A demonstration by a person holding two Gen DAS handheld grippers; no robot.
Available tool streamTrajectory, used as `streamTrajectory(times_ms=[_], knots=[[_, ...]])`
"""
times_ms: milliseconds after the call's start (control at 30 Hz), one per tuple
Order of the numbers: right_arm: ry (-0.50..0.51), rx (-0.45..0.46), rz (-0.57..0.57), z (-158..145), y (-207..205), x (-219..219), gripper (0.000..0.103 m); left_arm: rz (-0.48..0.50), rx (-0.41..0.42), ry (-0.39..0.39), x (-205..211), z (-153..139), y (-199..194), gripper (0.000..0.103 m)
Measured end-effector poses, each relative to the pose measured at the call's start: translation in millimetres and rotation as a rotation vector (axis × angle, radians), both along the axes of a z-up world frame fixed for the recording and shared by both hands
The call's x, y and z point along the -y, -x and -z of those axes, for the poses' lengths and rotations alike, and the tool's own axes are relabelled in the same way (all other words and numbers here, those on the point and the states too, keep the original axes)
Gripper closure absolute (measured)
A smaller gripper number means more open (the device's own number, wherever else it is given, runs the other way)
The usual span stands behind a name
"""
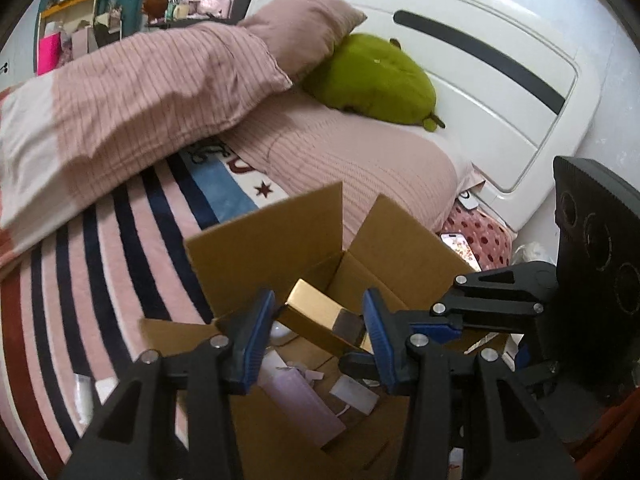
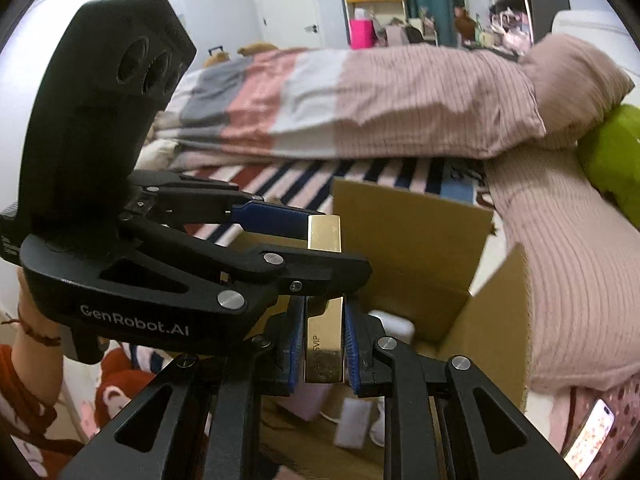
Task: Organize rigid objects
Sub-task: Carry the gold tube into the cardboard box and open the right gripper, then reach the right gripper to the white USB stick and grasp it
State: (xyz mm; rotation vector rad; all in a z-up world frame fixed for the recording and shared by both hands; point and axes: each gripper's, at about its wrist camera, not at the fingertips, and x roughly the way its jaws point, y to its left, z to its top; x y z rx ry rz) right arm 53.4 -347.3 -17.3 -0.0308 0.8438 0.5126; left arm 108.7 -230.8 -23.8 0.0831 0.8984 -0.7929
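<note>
A long gold box [image 2: 325, 344] marked "SVIP" is clamped between the blue pads of my right gripper [image 2: 324, 340], held over an open cardboard box [image 2: 412, 240] on the bed. In the left wrist view the gold box [image 1: 320, 316] lies across the gap of my left gripper [image 1: 316, 332], whose blue pads stand apart on either side of it; the right gripper [image 1: 404, 326] comes in from the right. In the right wrist view the left gripper [image 2: 320, 240] spans the gold box's far end. The cardboard box [image 1: 264, 248] holds a pink pouch [image 1: 296, 396] and white items.
The striped blanket [image 1: 104, 248] covers the bed, with a pink duvet [image 1: 132, 92], pillows and a green plush [image 1: 372, 80] by the white headboard [image 1: 500, 92]. A phone [image 2: 588, 428] lies on a dotted cushion at the right. A hand with an orange sleeve holds the left gripper.
</note>
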Motion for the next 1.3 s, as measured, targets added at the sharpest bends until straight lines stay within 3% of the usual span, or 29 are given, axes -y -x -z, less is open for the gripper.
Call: streamTrajectory(times_ms=[67,133,233,500,633,767,833,1033,1300], knots=[[0.017,-0.018,0.009,3.7,-2.9,2.2,0.089,-0.005,-0.005,-0.006,1.6,0.9,0.3,0.051],[0.044,-0.02,0.022,5.0,-2.4,2.7,0.085,-0.022,0.014,-0.011,0.0,-2.2,2.9,0.032],[0.046,-0.003,0.024,0.1,1.8,2.2,0.072,-0.039,0.05,-0.015,-10.0,-12.0,8.3,0.031],[0.028,0.041,-0.023,-19.8,15.9,-24.3,0.072,-0.154,0.122,0.004,-77.5,-38.8,27.7,0.028],[0.003,0.066,-0.093,-31.9,23.6,-62.8,0.072,-0.254,0.146,0.015,-135.3,-44.3,38.5,0.025],[-0.022,0.068,-0.186,-34.5,25.8,-118.7,0.058,-0.348,0.163,0.002,-193.9,-36.4,51.7,0.023],[-0.024,0.057,-0.228,-29.8,23.4,-144.0,0.057,-0.385,0.159,-0.001,-218.8,-28.0,57.2,0.023],[-0.021,-0.041,-0.277,17.1,8.6,-210.7,0.043,-0.478,0.115,-0.017,-277.4,13.6,64.5,0.023],[0.052,-0.191,-0.032,111.5,-45.6,-223.0,0.042,-0.532,0.039,-0.01,-312.6,61.5,63.8,0.023]])
